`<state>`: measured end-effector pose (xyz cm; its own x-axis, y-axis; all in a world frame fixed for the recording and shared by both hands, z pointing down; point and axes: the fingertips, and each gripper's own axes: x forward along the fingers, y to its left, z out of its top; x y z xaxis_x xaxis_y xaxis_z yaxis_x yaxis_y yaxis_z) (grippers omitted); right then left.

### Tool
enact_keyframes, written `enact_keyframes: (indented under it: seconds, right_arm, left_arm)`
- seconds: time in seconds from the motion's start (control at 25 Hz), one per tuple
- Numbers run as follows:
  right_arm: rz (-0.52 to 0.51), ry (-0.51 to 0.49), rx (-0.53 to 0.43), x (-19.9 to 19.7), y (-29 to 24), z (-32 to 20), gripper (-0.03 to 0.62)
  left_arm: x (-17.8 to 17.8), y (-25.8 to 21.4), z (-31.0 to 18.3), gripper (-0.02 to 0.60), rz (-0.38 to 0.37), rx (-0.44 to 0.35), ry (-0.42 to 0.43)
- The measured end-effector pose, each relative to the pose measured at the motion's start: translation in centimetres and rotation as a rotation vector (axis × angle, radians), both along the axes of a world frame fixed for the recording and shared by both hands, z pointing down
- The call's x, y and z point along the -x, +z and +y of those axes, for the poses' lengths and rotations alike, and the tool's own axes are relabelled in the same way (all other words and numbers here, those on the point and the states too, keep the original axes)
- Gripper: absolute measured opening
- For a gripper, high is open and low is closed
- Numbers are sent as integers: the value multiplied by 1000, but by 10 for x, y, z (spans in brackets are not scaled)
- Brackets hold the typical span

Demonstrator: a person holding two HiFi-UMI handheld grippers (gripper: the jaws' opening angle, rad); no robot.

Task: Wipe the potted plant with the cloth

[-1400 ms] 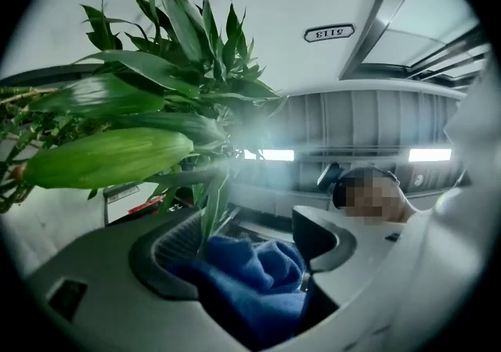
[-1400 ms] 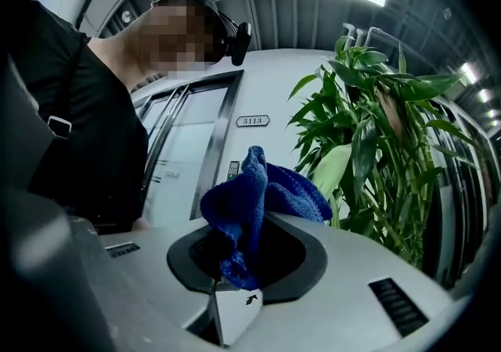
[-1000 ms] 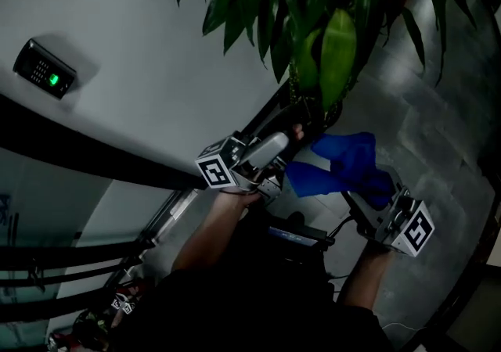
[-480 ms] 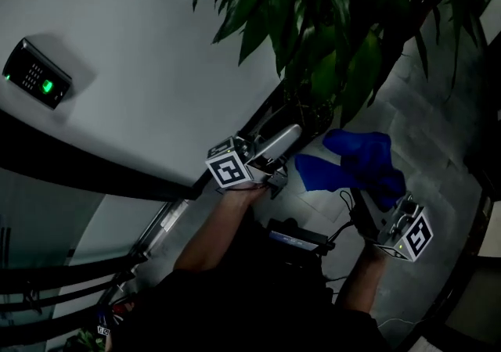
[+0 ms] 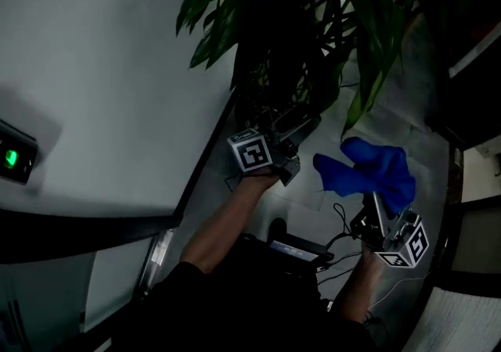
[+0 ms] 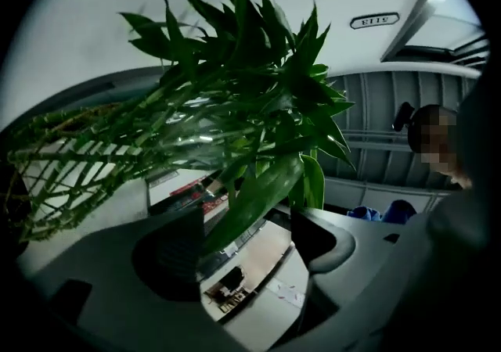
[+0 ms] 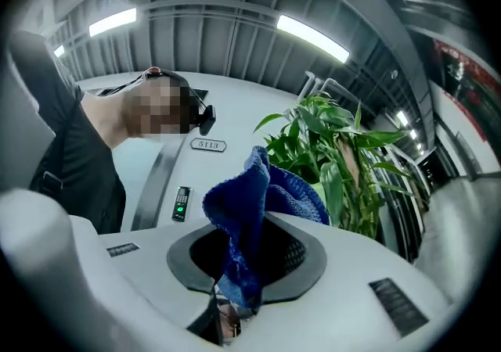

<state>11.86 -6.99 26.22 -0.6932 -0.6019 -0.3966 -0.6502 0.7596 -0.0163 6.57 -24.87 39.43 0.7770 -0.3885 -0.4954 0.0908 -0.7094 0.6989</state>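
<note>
The potted plant (image 5: 313, 6) fills the top of the head view with long green leaves; its stems (image 6: 94, 147) stretch to the left in the left gripper view. My left gripper (image 5: 301, 130) reaches in under the foliage. It is open, and one broad leaf (image 6: 258, 198) hangs down between its two wide-apart jaws without being pinched. The blue cloth (image 5: 368, 170) stands bunched up from my right gripper (image 5: 377, 210), a little right of the left one and below the leaf tips. In the right gripper view the jaws are shut on the cloth's (image 7: 246, 217) lower end.
A white wall (image 5: 102, 69) runs along the left, with a keypad (image 5: 12, 156) showing a green light. A number plate (image 7: 207, 145) is on the wall above the keypad (image 7: 181, 203). Cables and a dark device (image 5: 301, 249) lie on the grey floor near my arms.
The head view has swung, so the keypad slid to the left edge. My left gripper has risen in under the foliage. The right gripper and cloth have shifted slightly right, still held.
</note>
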Motion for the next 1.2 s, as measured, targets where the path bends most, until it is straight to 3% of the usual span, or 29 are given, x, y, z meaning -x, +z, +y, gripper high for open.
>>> enact_keyframes:
  seconds: [0.04, 0.12, 0.24, 0.32, 0.52, 0.6, 0.68, 0.76, 0.88, 1.0, 1.08, 1.2]
  right_arm:
    - [3, 23, 5, 2, 1, 2, 94]
    - [8, 64, 14, 4, 4, 7, 94]
    - [13, 98, 18, 8, 3, 11, 94]
    - [16, 92, 18, 12, 2, 10, 94]
    - [0, 36, -1, 13, 0, 5, 94]
    - [-20, 23, -1, 5, -1, 2, 94]
    - [-33, 10, -8, -2, -4, 1, 94]
    - [-33, 2, -15, -10, -6, 1, 94]
    - [-15, 3, -25, -24, -7, 6, 94]
    - [-14, 12, -30, -39, -7, 9, 94]
    - [-22, 15, -26, -46, -5, 9, 94]
    - [-28, 8, -19, -51, 0, 9, 94]
  left_arm:
    - [0, -2, 1, 325, 8, -8, 21]
    - [4, -6, 10, 179, 47, -29, 71]
    - [12, -13, 25, 74, 148, -43, 134]
    - [19, -19, 33, 46, 208, -53, 160]
    - [26, -35, 51, 44, 315, -100, 243]
    - [25, -44, 57, 65, 324, -133, 248]
    - [21, -42, 53, 129, 298, -138, 221]
    - [19, -23, 36, 150, 251, -97, 153]
    - [28, 15, 13, 235, 192, -14, 32]
    - [36, 39, 0, 295, 130, 0, -55]
    - [34, 41, -4, 350, 114, -18, -54]
    - [21, 28, 1, 396, 141, -83, 13]
